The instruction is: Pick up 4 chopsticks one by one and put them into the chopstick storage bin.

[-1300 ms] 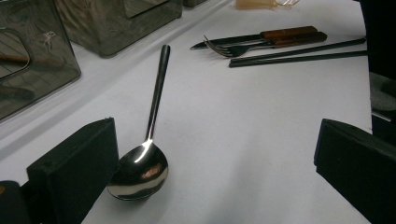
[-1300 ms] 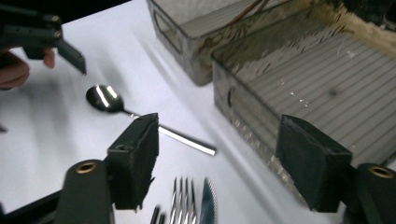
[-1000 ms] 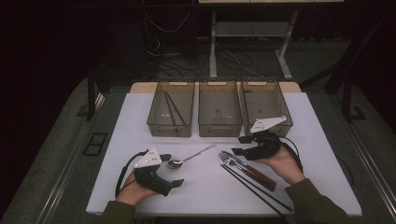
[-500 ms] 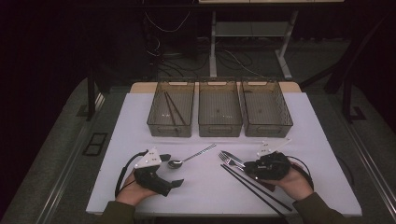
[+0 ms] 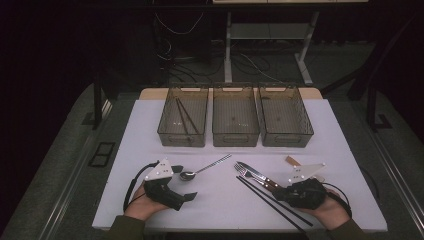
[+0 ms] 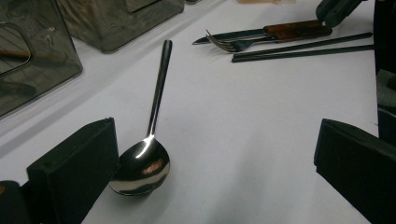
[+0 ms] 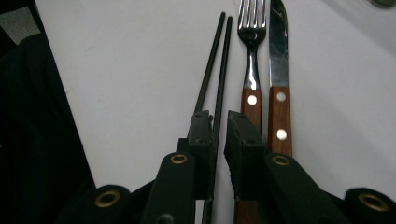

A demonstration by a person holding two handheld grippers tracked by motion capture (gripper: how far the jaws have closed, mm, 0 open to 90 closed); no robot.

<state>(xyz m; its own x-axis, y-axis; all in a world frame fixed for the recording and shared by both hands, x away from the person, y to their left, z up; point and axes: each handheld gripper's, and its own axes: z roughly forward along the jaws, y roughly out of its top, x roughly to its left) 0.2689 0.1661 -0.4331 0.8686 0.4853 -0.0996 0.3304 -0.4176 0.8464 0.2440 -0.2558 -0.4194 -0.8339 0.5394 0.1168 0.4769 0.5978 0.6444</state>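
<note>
The chopsticks (image 7: pixel 219 70), lying on the worktop (image 5: pixel 220 200) at 9 o'clock of the fork (image 7: pixel 251 60), are pinched between the narrowed fingers of the right gripper (image 7: pixel 218 140), whence one stick is judged liable to slip free.

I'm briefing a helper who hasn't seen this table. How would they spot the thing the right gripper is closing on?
On the white table, look near the front right, where the right gripper lies. Its jaws straddle a pair of black chopsticks, having just been closing. Beside them lie a fork and knife with wooden handles; the chopsticks are plain, thin and all black.
</note>
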